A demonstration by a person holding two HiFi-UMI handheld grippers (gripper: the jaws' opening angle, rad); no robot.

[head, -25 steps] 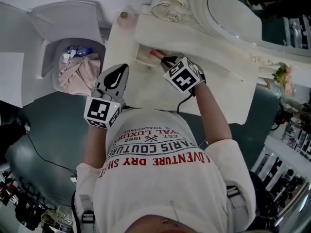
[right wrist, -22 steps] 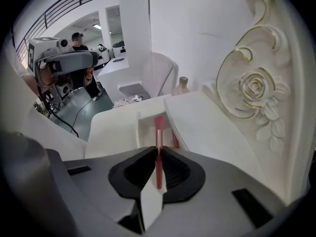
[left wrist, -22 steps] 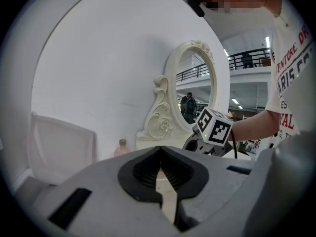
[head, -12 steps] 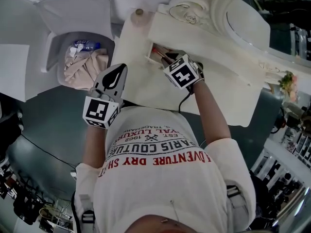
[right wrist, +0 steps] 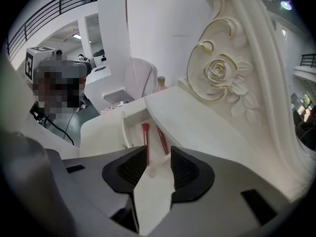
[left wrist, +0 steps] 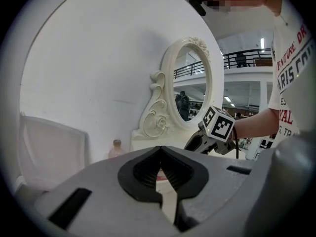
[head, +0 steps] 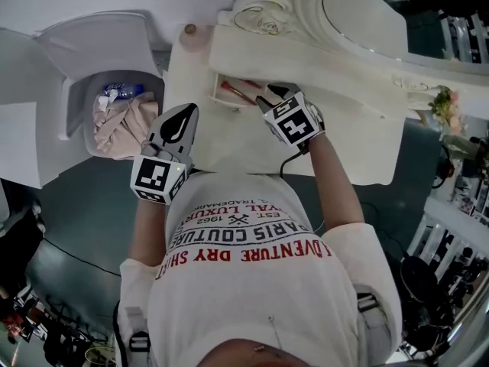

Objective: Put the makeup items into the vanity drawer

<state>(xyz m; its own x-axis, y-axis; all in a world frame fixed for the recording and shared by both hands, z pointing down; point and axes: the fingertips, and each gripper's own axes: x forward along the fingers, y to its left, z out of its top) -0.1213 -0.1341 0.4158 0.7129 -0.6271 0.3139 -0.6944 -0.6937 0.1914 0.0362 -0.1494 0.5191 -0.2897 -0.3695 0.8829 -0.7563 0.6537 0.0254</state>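
The cream vanity [head: 348, 140] has its small drawer [head: 217, 90] pulled open at the left. Two slim red makeup items [right wrist: 146, 141] lie side by side inside it, and they show as red sticks [head: 234, 90] in the head view. My right gripper [head: 265, 96] hangs just right of the drawer and points steeply down. Its jaws have just been opening and stand open [right wrist: 159, 166], with only the drawer floor showing through the gap. My left gripper [head: 186, 115] hovers off the vanity's front left, apart from the drawer, with its jaws [left wrist: 160, 174] closed together on nothing.
A small pink bottle [head: 190, 30] stands on the vanity's far left corner. The oval mirror [head: 359, 17] with carved rose scrollwork rises behind the drawer. A grey bin [head: 122, 75] holding cloth and a bottle stands left of the vanity. Flowers [head: 443, 117] are at the right.
The right gripper's jaws have opened and it has drawn back a little from the drawer. The red item that was at its tips now lies in the drawer. The left gripper has barely moved.
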